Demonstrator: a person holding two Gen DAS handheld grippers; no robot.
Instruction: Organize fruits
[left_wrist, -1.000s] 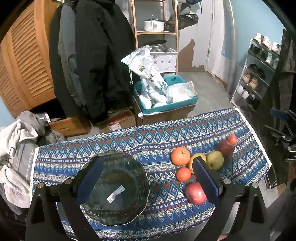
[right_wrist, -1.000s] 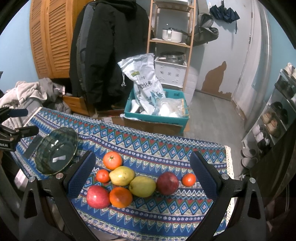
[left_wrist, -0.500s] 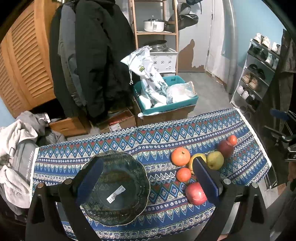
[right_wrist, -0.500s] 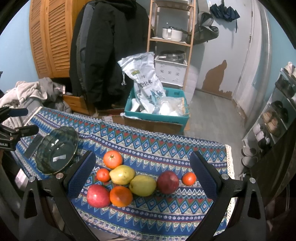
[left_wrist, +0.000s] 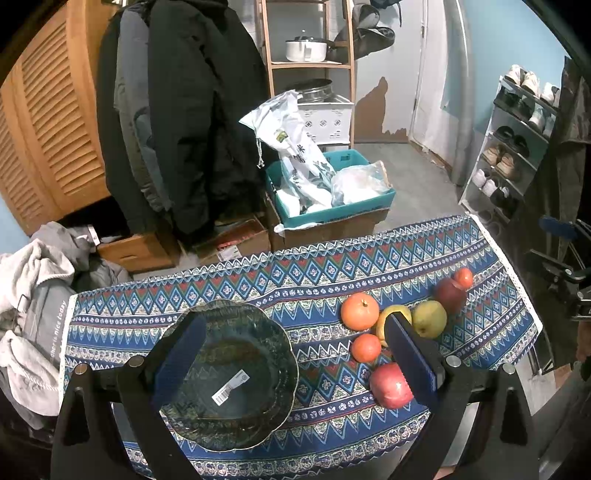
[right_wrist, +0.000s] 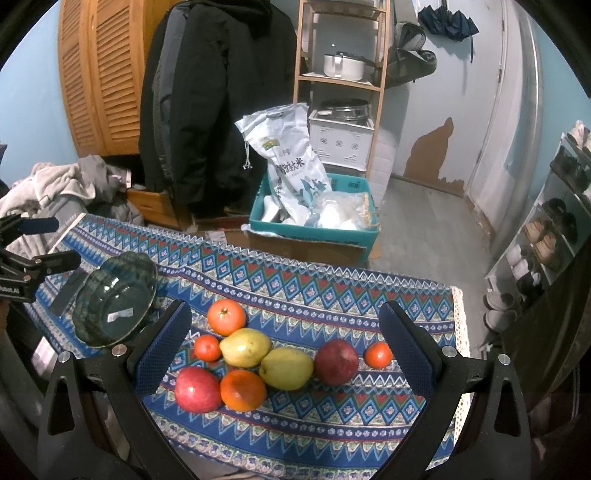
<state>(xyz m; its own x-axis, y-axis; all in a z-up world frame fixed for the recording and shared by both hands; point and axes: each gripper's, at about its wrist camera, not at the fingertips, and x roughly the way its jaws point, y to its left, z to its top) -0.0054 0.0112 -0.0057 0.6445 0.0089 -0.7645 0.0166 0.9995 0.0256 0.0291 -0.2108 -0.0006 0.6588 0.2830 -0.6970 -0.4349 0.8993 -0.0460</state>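
Eight fruits sit bunched on the patterned cloth (right_wrist: 332, 291), none in the dark glass bowl (left_wrist: 229, 376) yet, so the sorting looks barely begun. The right gripper (right_wrist: 286, 354) hangs above the cluster with jaws spread wide and empty, framing the two pears (right_wrist: 266, 356), probably lining up a first pick. The left gripper (left_wrist: 291, 360), also wide and holding nothing, hovers over the bowl, perhaps to steady it. The right view alone shows the orange (right_wrist: 242, 390) beside the red apple (right_wrist: 197, 388); the left view's finger hides it, though only there is the bowl's sticker readable as a barcode label.
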